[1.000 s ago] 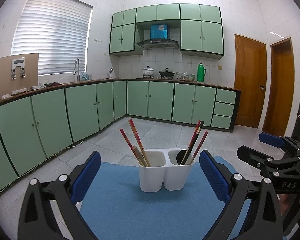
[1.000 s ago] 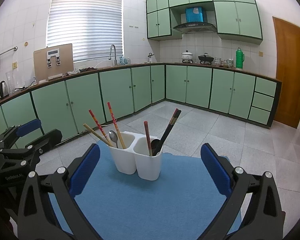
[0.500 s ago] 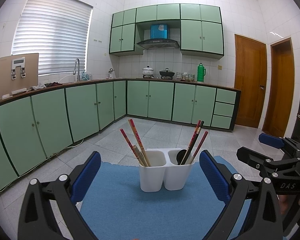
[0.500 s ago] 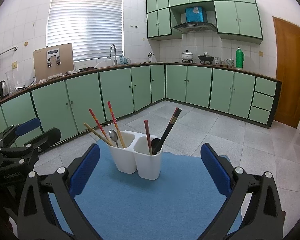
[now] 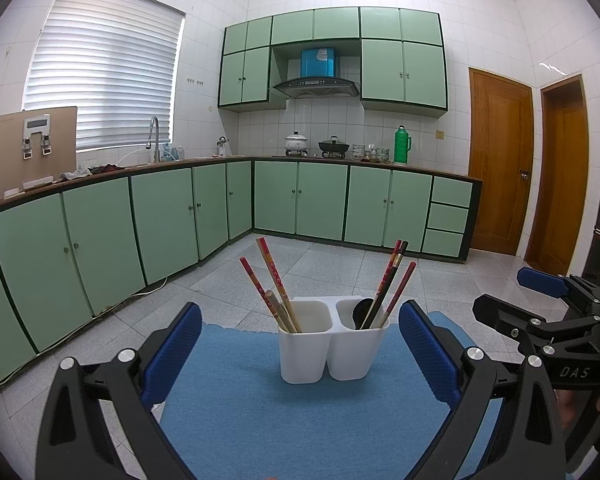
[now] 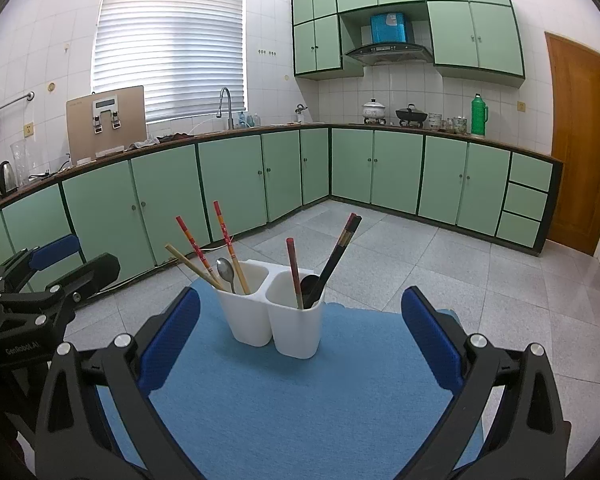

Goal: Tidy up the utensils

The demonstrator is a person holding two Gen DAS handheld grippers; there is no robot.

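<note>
A white two-compartment utensil holder stands upright on a blue mat. Its left compartment holds red and tan chopsticks and a metal spoon. Its right compartment holds red and dark chopsticks and a black spoon. My left gripper is open and empty, short of the holder. My right gripper is open and empty, also short of it. Each gripper shows at the edge of the other's view.
The mat lies on a raised surface above a grey tiled floor. Green cabinets run along the left and far walls. Wooden doors are at the right.
</note>
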